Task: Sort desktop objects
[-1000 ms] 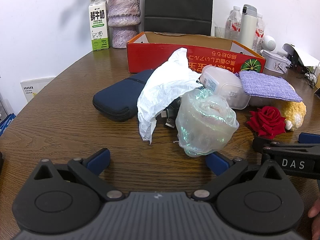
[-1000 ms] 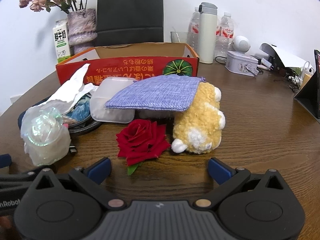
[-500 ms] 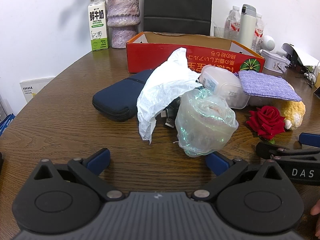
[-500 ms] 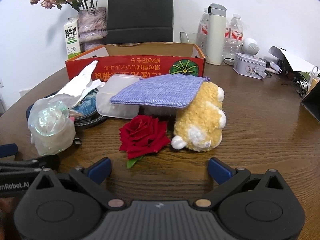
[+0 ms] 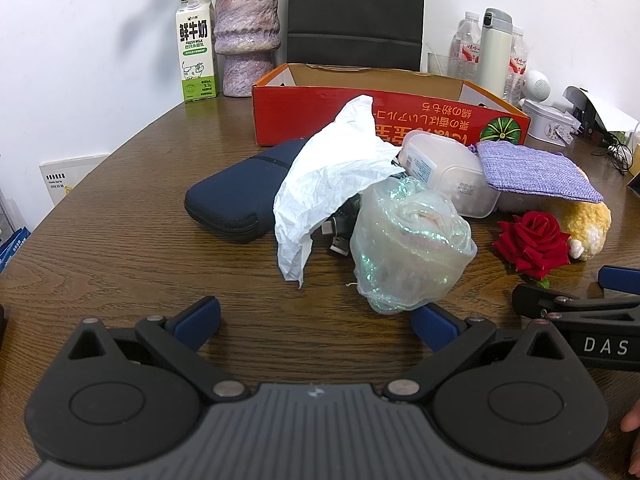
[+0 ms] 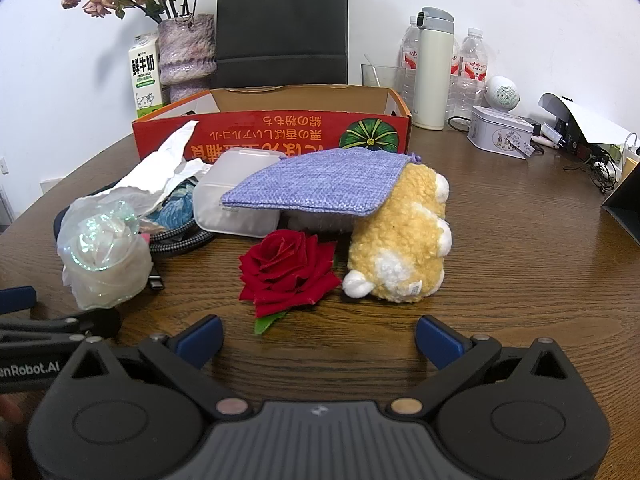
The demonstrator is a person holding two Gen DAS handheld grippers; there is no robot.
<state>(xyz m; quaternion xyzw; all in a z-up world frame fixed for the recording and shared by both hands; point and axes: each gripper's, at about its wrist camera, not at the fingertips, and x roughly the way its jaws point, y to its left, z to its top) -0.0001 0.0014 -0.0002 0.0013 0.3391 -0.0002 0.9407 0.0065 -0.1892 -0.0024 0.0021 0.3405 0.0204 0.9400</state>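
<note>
Box: your red cardboard box [image 6: 272, 130] stands open-topped behind the pile.
Pouch: lilac woven pouch [image 6: 320, 186] lies across the yellow plush toy [image 6: 404, 256].
Rose: red fabric rose [image 6: 288, 272] lies before them.
Grippers: your left gripper [image 5: 316, 320] and right gripper [image 6: 318, 336] are spread, empty.

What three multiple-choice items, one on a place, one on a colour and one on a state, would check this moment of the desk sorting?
1. Where does the purple woven pouch lie?
A. inside the red cardboard box
B. draped over the yellow plush toy and a clear plastic container
C. under the milk carton

2. What colour is the artificial rose?
A. red
B. white
C. yellow

3. How do the left gripper and right gripper stand?
A. both shut on objects
B. left holds the rose
C. both open, holding nothing

Key: 1 B, the pouch spans the toy's top and the container; 2 A, its petals are deep red; 3 C, the fingers of each are spread with only table between them.
</note>
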